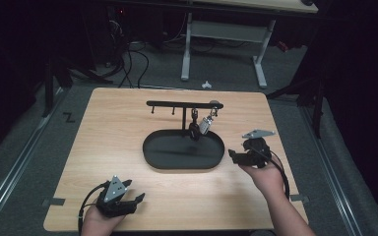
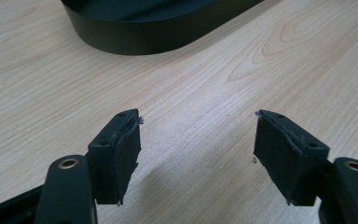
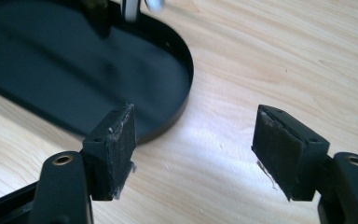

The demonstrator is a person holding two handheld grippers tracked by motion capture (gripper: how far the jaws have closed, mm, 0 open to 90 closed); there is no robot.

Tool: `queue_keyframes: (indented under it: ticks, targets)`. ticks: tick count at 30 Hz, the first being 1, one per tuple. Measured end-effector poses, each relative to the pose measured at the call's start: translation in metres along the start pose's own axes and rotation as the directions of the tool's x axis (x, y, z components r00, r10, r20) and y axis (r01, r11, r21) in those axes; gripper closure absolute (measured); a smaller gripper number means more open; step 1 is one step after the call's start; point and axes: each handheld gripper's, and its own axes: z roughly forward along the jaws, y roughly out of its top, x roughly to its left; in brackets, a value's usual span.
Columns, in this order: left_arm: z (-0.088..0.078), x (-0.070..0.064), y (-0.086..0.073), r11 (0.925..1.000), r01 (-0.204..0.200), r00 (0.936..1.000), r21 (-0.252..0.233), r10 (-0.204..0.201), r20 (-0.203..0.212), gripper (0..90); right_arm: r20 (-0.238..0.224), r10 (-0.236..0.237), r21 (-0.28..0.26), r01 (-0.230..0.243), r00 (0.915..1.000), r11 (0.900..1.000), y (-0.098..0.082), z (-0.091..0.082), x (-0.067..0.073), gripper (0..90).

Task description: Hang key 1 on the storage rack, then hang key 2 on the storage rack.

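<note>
Your right gripper (image 1: 232,155) sits just off the right end of the black oval tray (image 1: 150,160), at about 3 o'clock from the tray's middle. In the right gripper view its jaws stand wide apart with nothing between them, only bare table; the black pads (image 3: 119,140) look worn, with pale scuffs and frayed edges. The tray's thin, upright metal wall (image 3: 186,93) curves past the left pad, matte black inside and out, and its flat floor holds nothing loose that you can make out.

A black T-shaped rack (image 1: 183,104) rises from the back of the tray, a slim post under a straight crossbar with small hooks. Two things hang from the bar's right half: a dark key fob (image 1: 194,129) just right of the post, and a silvery, ribbed keyring piece (image 1: 206,123) beside it, tilted. Both dangle over the tray's far edge, around 12 to 1 o'clock from its middle.

Your left gripper (image 1: 137,198) rests near the table's front edge, at about 7 o'clock from the tray, well apart from it. Its jaws are also spread wide and hold nothing. The wooden table (image 1: 108,142) is pale, smooth, with flowing grain.
</note>
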Motion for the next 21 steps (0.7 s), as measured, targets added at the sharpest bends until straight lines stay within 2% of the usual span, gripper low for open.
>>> queue_keyframes:
  ticks: [1,2,4,5,6,8,9,12,14,15,16,17,18,21]
  targets:
    - [0.001,-0.001,0.000,1.0000,-0.006,1.0000,0.003,0.006,-0.002,31.8,0.008,-0.014,-0.011,0.014,0.9999,1.000,-0.014,0.002,0.001,28.7]
    - [0.001,-0.001,0.000,0.9999,-0.010,0.9999,0.008,0.010,-0.002,31.8,0.008,-0.014,-0.011,0.014,0.9999,1.000,-0.014,0.002,0.001,28.7]
    - [0.001,-0.003,0.000,0.9999,-0.011,0.9999,0.011,0.011,-0.002,31.9,-0.009,-0.002,-0.030,0.001,1.0000,1.000,-0.028,0.004,0.002,30.4]
    - [0.001,-0.003,0.000,0.9998,-0.014,0.9999,0.012,0.014,-0.005,31.9,-0.029,0.018,-0.037,-0.019,0.9994,0.999,-0.040,0.006,0.002,30.4]
    - [0.001,-0.004,0.001,0.9998,-0.014,0.9999,0.010,0.014,-0.008,31.9,-0.029,0.018,-0.037,-0.019,0.9994,0.999,-0.040,0.006,0.002,30.4]
    - [0.001,-0.004,0.001,0.9999,-0.012,0.9999,0.009,0.012,-0.011,31.9,-0.039,0.028,-0.052,-0.030,0.9988,0.998,-0.052,0.008,0.002,29.3]
    - [0.002,-0.004,0.001,0.9999,-0.009,0.9999,0.010,0.009,-0.010,31.9,-0.035,0.016,-0.070,-0.018,0.9993,0.997,-0.063,0.008,0.003,28.5]
    - [0.005,-0.004,0.003,0.9998,-0.015,0.9998,0.015,0.015,-0.014,31.9,-0.028,0.003,-0.084,-0.005,0.9996,0.996,-0.073,0.009,0.006,26.3]
    - [0.007,-0.003,0.003,0.9998,-0.009,0.9999,0.015,0.010,-0.013,31.9,-0.037,0.011,-0.106,-0.015,0.9992,0.994,-0.083,0.009,0.008,24.7]
    - [0.008,-0.003,0.003,0.9999,-0.005,0.9999,0.014,0.006,-0.013,31.9,-0.040,0.007,-0.126,-0.013,0.9992,0.992,-0.092,0.008,0.010,20.8]
    - [0.008,-0.003,0.003,0.9999,-0.004,0.9999,0.015,0.004,-0.012,31.9,-0.040,0.007,-0.126,-0.013,0.9992,0.992,-0.092,0.008,0.010,20.8]
    - [0.008,-0.004,0.003,0.9999,-0.004,0.9999,0.012,0.004,-0.013,31.9,-0.030,0.005,-0.146,-0.009,0.9995,0.989,-0.101,0.007,0.011,16.4]
    - [0.008,-0.004,0.002,0.9999,-0.006,0.9999,0.013,0.006,-0.013,31.9,-0.030,0.005,-0.146,-0.009,0.9995,0.989,-0.101,0.007,0.011,16.4]
    - [0.006,-0.005,0.001,1.0000,-0.003,0.9999,0.007,0.003,-0.016,31.9,0.004,0.011,-0.187,-0.010,0.9999,0.982,-0.115,0.005,0.012,15.4]
